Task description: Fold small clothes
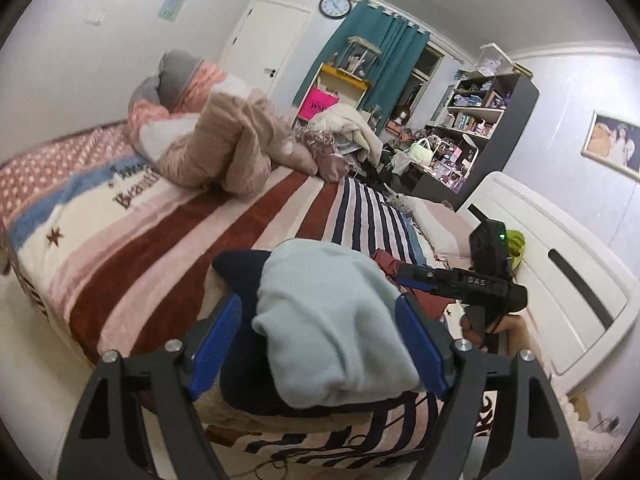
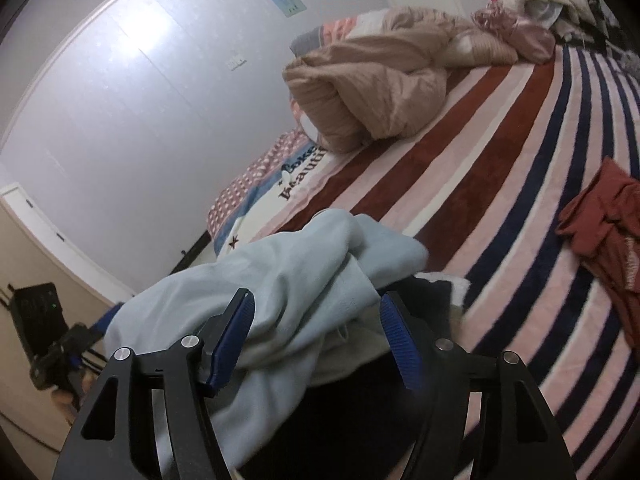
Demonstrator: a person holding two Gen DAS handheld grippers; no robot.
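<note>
Here we are at the edge of the bed (image 1: 132, 272), its striped blanket (image 2: 500, 184) running red, pink and navy across the mattress. Front and centre is the pale blue garment (image 1: 332, 320), bunched up and draped over a dark navy piece of clothing (image 1: 240, 268) near the bed's edge. The left tool (image 1: 320, 312) has its blue-padded fingers (image 1: 218, 344) spread wide on either side of that pale blue bundle, and the cloth sits between them without being squeezed. One pad stands clear of the fabric on the left, while the other is just beside the bundle's right edge.

Over to the right wrist view: the right tool (image 2: 316, 320) is spread wide too, and the pale blue garment (image 2: 280, 292) lies across its near finger, folds spilling over the blue pad (image 2: 232, 344). The other finger sits beside the dark cloth (image 2: 352, 420) underneath. Whether fabric is actually caught on that pad, I cannot tell.

Further along the blanket a rust-red garment (image 2: 604, 236) lies crumpled, well apart from the blue one. At the far end, a beige quilted heap (image 1: 232, 148) is piled beside the pillows. The right tool (image 1: 456, 284) also shows in the left view, hovering just beyond the blue bundle near the white headboard (image 1: 560, 264).
</note>
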